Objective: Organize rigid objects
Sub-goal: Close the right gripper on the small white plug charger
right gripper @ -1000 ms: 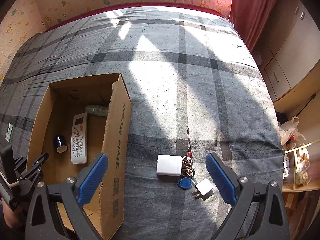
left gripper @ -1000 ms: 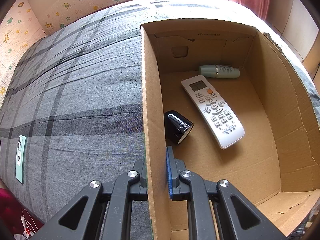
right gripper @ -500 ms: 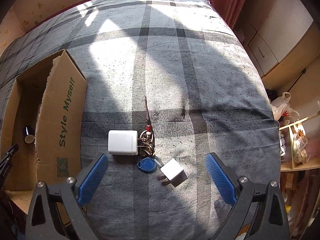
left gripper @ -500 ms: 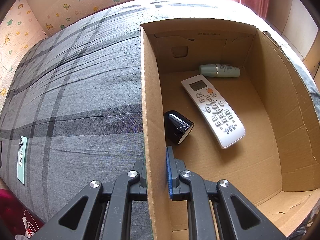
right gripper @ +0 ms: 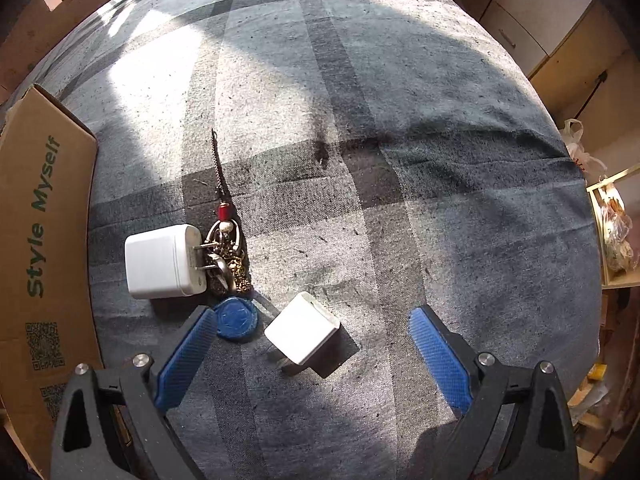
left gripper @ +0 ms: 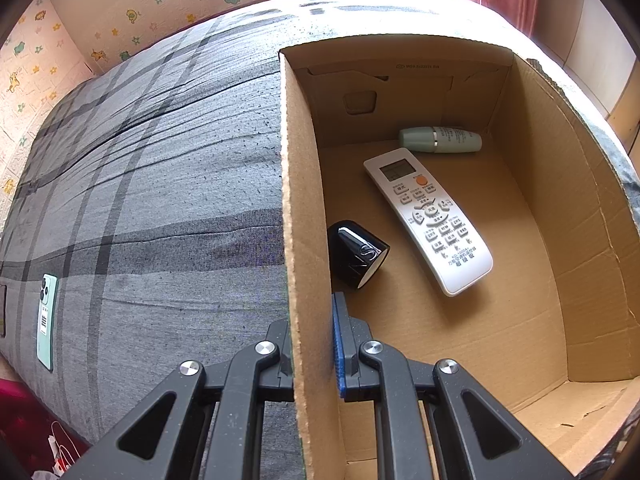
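My left gripper (left gripper: 312,336) is shut on the near wall of an open cardboard box (left gripper: 298,200) that stands on the bed. Inside lie a white remote control (left gripper: 428,216), a pale green bottle (left gripper: 440,140) and a black cap (left gripper: 356,254). In the right wrist view my right gripper (right gripper: 312,344) hangs open, pointing down over a small white charger cube (right gripper: 302,334) that lies between its blue pads without touching them. A larger white charger (right gripper: 160,262), a bunch of keys (right gripper: 226,256) and a blue round tag (right gripper: 236,320) lie just left of it.
The grey plaid bedcover (right gripper: 360,140) stretches wide beyond the objects. The box's printed outer wall (right gripper: 40,240) stands at the left in the right wrist view. A green phone (left gripper: 46,320) lies near the bed's left edge. Cupboards and a shelf (right gripper: 616,232) stand past the bed's right edge.
My right gripper has come down and across toward the small charger cube, which now sits between its open fingers. The left gripper and the box have not moved.
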The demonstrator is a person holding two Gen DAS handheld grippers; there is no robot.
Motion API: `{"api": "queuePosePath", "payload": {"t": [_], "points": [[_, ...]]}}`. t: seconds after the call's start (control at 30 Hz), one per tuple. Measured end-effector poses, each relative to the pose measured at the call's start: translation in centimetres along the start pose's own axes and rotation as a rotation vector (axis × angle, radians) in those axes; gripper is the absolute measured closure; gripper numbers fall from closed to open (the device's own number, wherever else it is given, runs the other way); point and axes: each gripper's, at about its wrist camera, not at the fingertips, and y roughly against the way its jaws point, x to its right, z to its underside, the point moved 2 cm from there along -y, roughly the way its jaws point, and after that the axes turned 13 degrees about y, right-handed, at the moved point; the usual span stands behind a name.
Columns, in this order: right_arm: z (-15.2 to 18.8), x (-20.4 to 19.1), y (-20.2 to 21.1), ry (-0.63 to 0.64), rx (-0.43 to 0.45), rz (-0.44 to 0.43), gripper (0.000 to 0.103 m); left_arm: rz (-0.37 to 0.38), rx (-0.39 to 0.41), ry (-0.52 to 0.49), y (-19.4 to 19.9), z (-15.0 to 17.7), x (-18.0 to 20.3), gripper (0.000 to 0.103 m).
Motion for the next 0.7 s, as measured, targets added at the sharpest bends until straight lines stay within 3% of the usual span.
{"api": "queuePosePath", "payload": {"t": [0.27, 0.47, 0.63, 0.7], "points": [[0.2, 1.3, -1.1, -0.029, -0.015, 0.006, 0.01, -0.003, 0.0, -0.002, -0.1, 0.0, -0.1, 0.09], [-0.2, 1.4, -1.6, -0.035, -0.027, -0.004, 0.03, -0.008, 0.001, -0.005, -0.1, -0.1, 0.0, 0.09], [-0.3, 1.1, -2.0, -0.046, -0.033, -0.034, 0.062, -0.009, 0.001, -0.005, -0.1, -0.1, 0.1, 0.09], [-0.2, 1.0, -2.1, -0.036, -0.028, -0.029, 0.062, -0.009, 0.001, -0.006, -0.1, -0.1, 0.1, 0.09]]}}
